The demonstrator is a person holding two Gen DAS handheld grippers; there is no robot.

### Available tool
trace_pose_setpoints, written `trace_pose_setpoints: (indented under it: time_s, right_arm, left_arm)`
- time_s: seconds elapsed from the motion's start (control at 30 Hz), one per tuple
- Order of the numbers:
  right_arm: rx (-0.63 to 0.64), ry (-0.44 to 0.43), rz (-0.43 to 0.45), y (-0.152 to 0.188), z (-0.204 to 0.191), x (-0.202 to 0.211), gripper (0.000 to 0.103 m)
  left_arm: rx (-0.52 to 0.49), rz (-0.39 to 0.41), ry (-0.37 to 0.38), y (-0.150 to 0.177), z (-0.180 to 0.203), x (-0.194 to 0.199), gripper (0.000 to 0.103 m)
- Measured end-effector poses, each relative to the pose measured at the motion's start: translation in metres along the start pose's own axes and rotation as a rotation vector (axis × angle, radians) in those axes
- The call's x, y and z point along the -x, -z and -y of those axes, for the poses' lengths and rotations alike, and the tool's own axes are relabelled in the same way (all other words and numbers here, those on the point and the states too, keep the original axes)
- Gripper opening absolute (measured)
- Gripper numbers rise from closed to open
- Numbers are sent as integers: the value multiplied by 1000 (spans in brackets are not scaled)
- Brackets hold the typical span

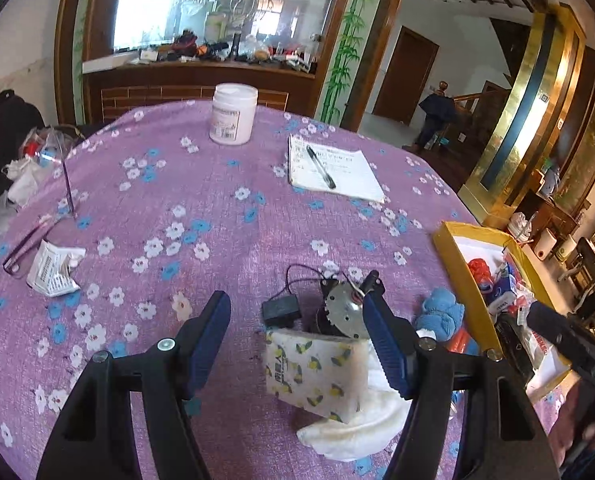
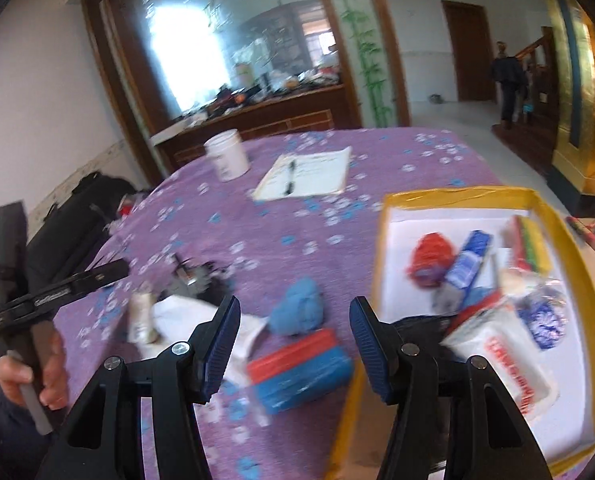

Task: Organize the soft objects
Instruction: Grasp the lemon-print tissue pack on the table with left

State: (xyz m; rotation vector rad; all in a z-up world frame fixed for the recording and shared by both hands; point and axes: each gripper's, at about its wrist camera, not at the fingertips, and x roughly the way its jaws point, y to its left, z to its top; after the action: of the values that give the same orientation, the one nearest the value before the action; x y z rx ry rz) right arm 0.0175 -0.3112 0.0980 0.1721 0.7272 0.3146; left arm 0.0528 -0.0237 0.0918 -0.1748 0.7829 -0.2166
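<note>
Both hand-held grippers hung over the purple flowered desk (image 1: 217, 200) with nothing in them. The left hand-held gripper (image 1: 297, 320) had its blue pads spread wide, clear of everything. Just ahead of it, between the fingers, sat a lemon-print sponge (image 1: 317, 376) on a crumpled white cloth (image 1: 361, 428), with a small metal motor (image 1: 343, 312) right behind those. A fluffy blue cloth (image 1: 441, 312) lay off past its right finger.

The right hand-held gripper (image 2: 295, 340) was just as open and empty. A red-and-blue pack (image 2: 301, 372) lay on the desk between its fingers, the blue cloth (image 2: 297, 312) a bit further out. The yellow-rimmed tray (image 2: 457, 194) was to its right, already full of soft stuff, though that view was pretty blurry.
</note>
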Motion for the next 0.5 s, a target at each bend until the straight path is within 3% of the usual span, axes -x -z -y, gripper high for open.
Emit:
trace_pose_setpoints:
  time_s: [0.3,0.5]
  right_arm:
    - [108,-115,-140,7,-69,-55,61]
    - [197,-44,-159,13,-96,-90,61]
  left_arm:
    - [88,-95,29,1,-16,-13,68]
    - [107,-86,14,1,-20,-12,68]
